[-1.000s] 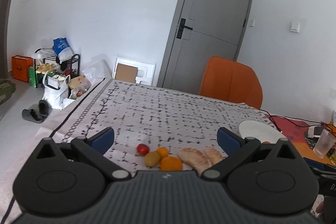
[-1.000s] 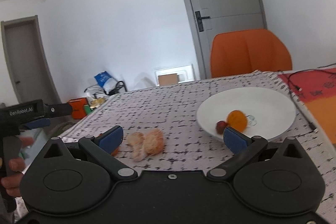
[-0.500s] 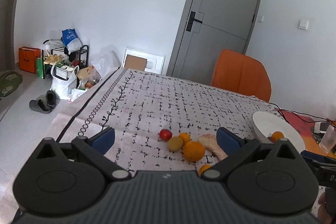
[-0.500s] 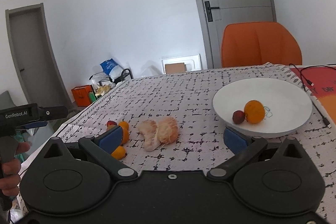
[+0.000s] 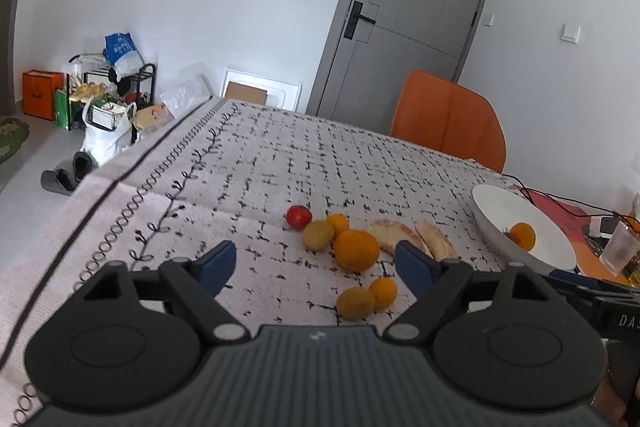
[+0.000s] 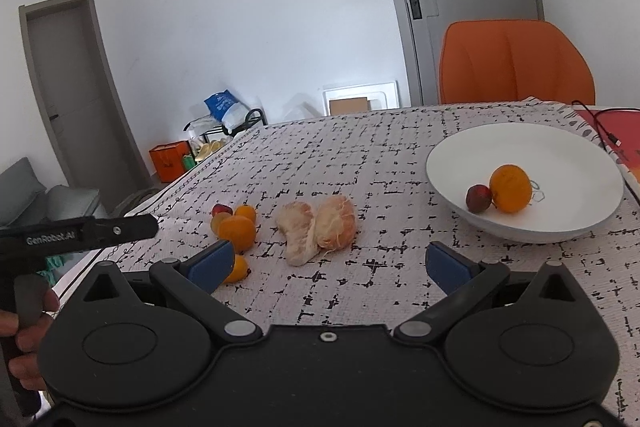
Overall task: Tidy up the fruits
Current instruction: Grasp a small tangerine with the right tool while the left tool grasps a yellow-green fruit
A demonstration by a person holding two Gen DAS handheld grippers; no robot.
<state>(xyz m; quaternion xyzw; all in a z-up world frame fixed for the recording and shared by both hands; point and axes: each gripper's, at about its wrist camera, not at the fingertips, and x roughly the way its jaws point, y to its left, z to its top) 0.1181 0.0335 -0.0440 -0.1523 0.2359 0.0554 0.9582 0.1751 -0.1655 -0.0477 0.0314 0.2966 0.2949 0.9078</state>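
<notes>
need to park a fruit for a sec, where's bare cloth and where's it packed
Bare patches: the patterned tablecloth between the peeled pomelo segments and the white plate, and the far stretch toward the orange chair. Crowded: the loose cluster around the big orange, from the red fruit to the two small fruits.

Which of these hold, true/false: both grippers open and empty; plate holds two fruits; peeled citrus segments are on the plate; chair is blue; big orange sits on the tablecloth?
1. The left gripper and right gripper are open and empty. True.
2. The white plate holds two fruits. True: an orange and a small red fruit.
3. The peeled citrus segments lie on the plate. False: they lie on the tablecloth, beside the plate.
4. The chair is blue. False: orange.
5. The large orange sits on the tablecloth. True.
</notes>
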